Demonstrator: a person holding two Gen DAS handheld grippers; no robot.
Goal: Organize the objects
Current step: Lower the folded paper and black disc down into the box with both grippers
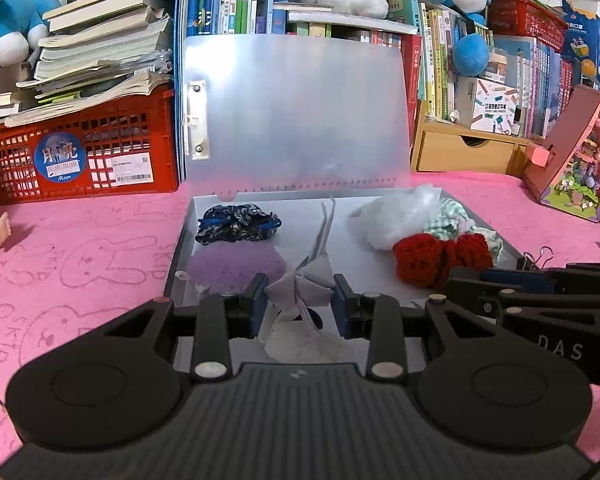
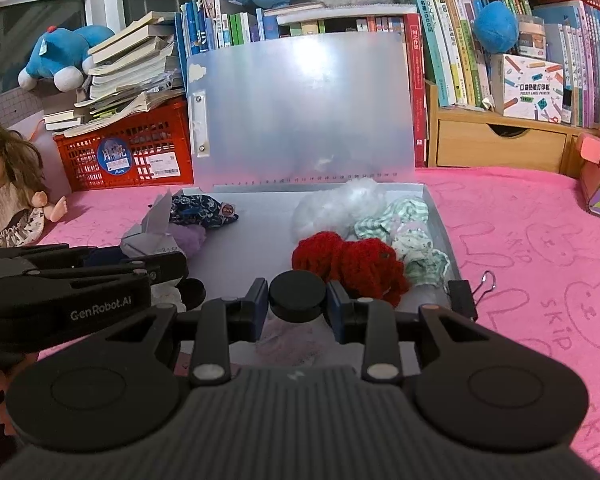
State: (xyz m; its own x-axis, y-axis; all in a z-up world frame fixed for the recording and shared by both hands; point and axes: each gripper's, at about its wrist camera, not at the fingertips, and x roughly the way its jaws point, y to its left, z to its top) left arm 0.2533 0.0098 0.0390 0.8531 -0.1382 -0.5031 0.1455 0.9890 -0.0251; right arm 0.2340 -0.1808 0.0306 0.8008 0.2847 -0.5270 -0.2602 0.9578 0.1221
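Observation:
An open flat grey box (image 1: 188,240) (image 2: 436,216) lies on the pink cloth, its translucent lid (image 1: 296,112) standing upright. Inside are a dark blue scrunchie (image 1: 236,224), a purple one (image 1: 228,268), white fluff (image 1: 396,216), green checked cloth (image 2: 408,216) and a red knitted scrunchie (image 1: 440,260) (image 2: 348,260). My left gripper (image 1: 300,300) is shut on a folded grey paper figure (image 1: 300,288) over the box's near left part. My right gripper (image 2: 297,300) is shut on a black round cap (image 2: 297,296) at the box's near edge, in front of the red scrunchie.
A black binder clip (image 2: 470,292) lies at the box's near right corner. Behind stand a red crate (image 1: 80,148) under stacked books, rows of books, plush toys and a wooden drawer unit (image 1: 464,152). A doll (image 2: 8,196) sits at far left. A pink cardboard house (image 1: 576,152) leans at right.

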